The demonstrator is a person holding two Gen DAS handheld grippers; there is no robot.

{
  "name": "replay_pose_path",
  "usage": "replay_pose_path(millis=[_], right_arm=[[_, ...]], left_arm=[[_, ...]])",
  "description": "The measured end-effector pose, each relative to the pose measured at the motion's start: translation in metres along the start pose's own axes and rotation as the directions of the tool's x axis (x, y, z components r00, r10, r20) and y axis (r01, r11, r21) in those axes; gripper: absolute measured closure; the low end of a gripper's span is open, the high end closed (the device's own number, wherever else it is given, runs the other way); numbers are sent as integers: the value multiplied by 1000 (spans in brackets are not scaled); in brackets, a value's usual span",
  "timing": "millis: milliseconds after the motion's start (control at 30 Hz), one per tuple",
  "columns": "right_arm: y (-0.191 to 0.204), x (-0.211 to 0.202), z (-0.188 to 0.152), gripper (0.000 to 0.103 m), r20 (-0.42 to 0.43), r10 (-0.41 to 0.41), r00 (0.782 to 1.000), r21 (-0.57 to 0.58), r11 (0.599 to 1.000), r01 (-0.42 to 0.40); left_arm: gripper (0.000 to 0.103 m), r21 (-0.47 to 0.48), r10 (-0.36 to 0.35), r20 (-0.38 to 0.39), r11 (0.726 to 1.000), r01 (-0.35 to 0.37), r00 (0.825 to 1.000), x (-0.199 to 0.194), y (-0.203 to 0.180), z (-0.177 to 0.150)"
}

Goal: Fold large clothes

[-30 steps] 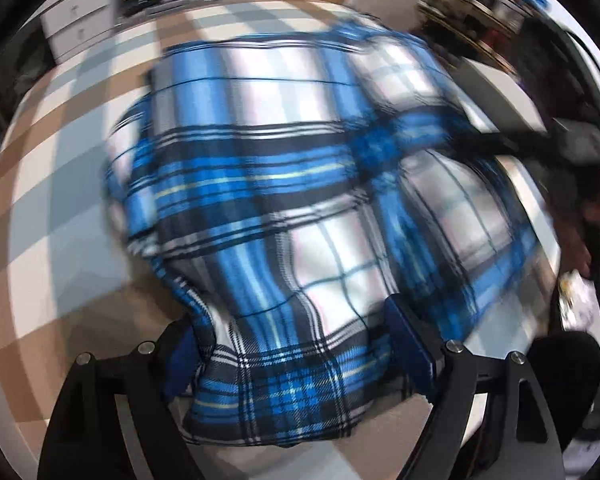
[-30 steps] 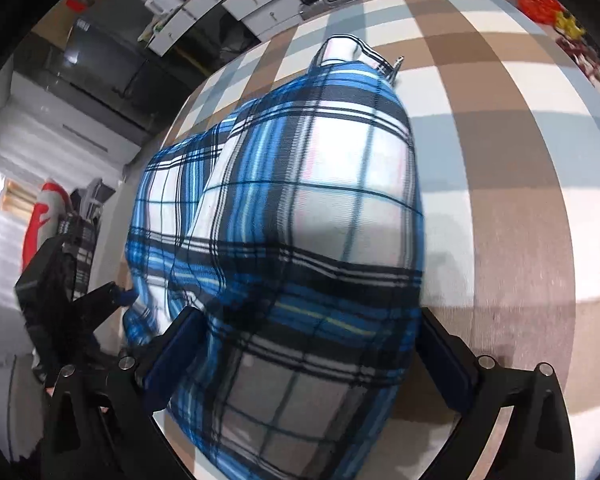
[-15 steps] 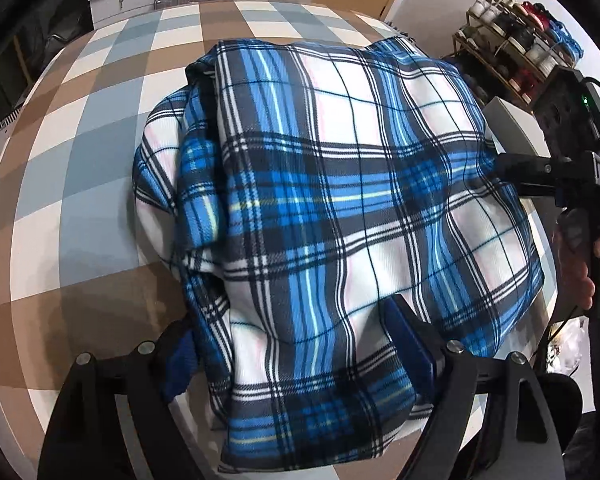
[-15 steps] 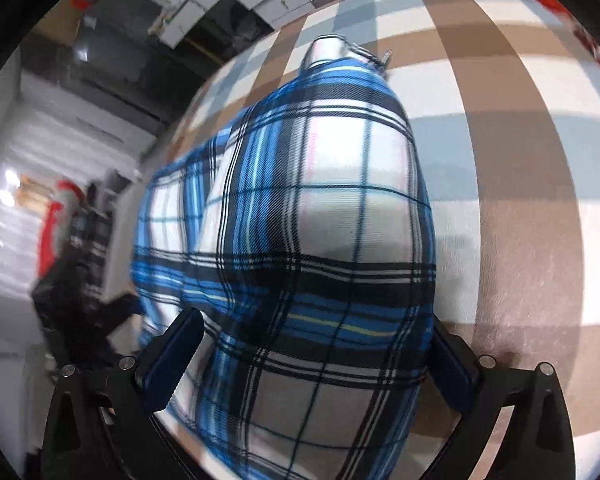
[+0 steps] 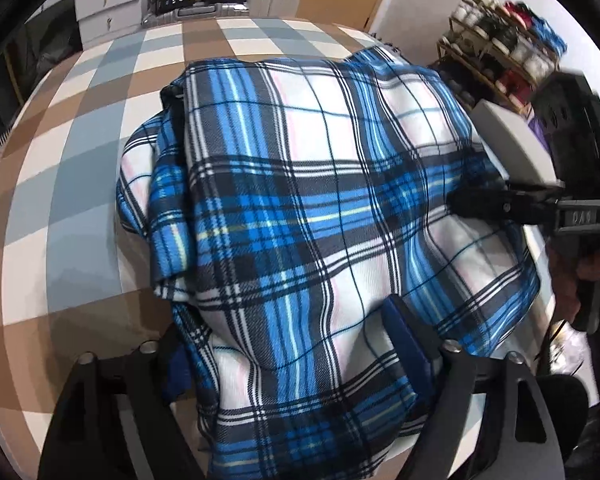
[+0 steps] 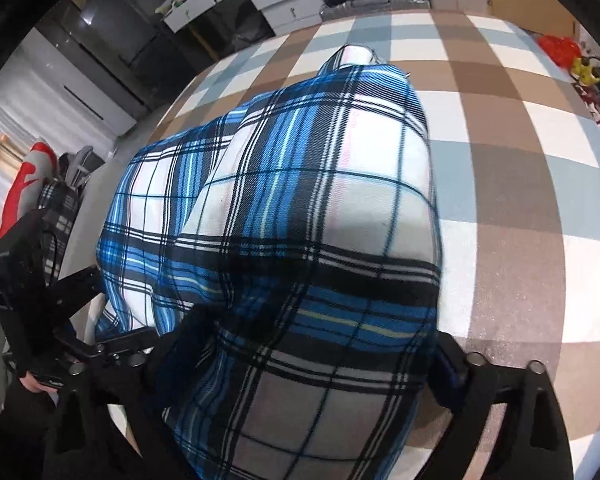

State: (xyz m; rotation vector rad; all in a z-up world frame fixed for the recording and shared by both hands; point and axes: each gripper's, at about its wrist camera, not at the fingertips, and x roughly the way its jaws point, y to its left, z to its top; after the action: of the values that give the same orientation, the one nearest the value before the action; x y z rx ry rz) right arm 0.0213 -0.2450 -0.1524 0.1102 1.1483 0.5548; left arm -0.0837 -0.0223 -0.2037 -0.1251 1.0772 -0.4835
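Observation:
A large blue, white and black plaid shirt [image 5: 300, 208] lies partly folded on a checked table [image 5: 72, 168]. Its near edge drapes between the fingers of my left gripper [image 5: 296, 340], whose jaws are wide apart around the cloth. In the right wrist view the same shirt [image 6: 308, 220] fills the gap of my right gripper [image 6: 300, 364], jaws also wide apart, cloth lying over them. The right gripper also shows in the left wrist view [image 5: 480, 204], resting on the shirt's right side. The left gripper shows at the lower left of the right wrist view [image 6: 80, 288].
The table's cloth is brown, grey-blue and white squares [image 6: 520, 184]. White drawers [image 5: 108, 12] and a suitcase stand behind the table. A shelf rack of small items [image 5: 508, 52] is at the right. A dark fridge [image 6: 100, 40] stands at the far left.
The shirt's lifted fold has been laid over toward the far side and has settled flatter. Both grippers have moved forward over the table with the cloth still between their fingers.

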Motion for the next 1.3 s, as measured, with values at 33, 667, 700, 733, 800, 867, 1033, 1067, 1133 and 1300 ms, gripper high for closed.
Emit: replay_pose_path(millis=[33, 667, 700, 733, 800, 867, 1033, 1067, 1133, 1300], right_arm=[[-1, -2, -2, 22, 8, 8, 1000, 5, 1000, -8], [-10, -4, -7, 60, 78, 193, 978, 133, 970, -202], [-11, -2, -7, 59, 71, 198, 978, 140, 968, -207], [-13, 0, -5, 59, 62, 209, 976, 156, 964, -216], [-16, 2, -5, 59, 64, 224, 973, 172, 957, -232], [-16, 0, -7, 61, 73, 228, 971, 175, 956, -238], [4, -17, -15, 75, 144, 156, 977, 112, 979, -173], [9, -21, -16, 76, 158, 142, 977, 102, 982, -160], [12, -26, -17, 78, 171, 139, 975, 107, 982, -158], [16, -54, -21, 80, 221, 133, 966, 97, 983, -157]], left_arm=[[37, -20, -33, 5, 999, 33, 999, -1, 2, 0], [66, -362, -427, -1, 843, 397, 904, 2, 66, -2], [66, -359, -428, -2, 844, 399, 904, -1, 65, -4], [68, -350, -430, -4, 846, 402, 903, -2, 63, -4], [78, -331, -433, -14, 853, 404, 901, -4, 58, 1], [81, -310, -443, -37, 858, 411, 896, -6, 52, 5], [87, -265, -431, -49, 875, 404, 901, -14, 41, 9], [87, -260, -431, -47, 877, 405, 901, -14, 40, 10], [88, -260, -450, -40, 867, 426, 892, -17, 38, 11], [88, -259, -464, -21, 858, 443, 886, -24, 29, 18]])
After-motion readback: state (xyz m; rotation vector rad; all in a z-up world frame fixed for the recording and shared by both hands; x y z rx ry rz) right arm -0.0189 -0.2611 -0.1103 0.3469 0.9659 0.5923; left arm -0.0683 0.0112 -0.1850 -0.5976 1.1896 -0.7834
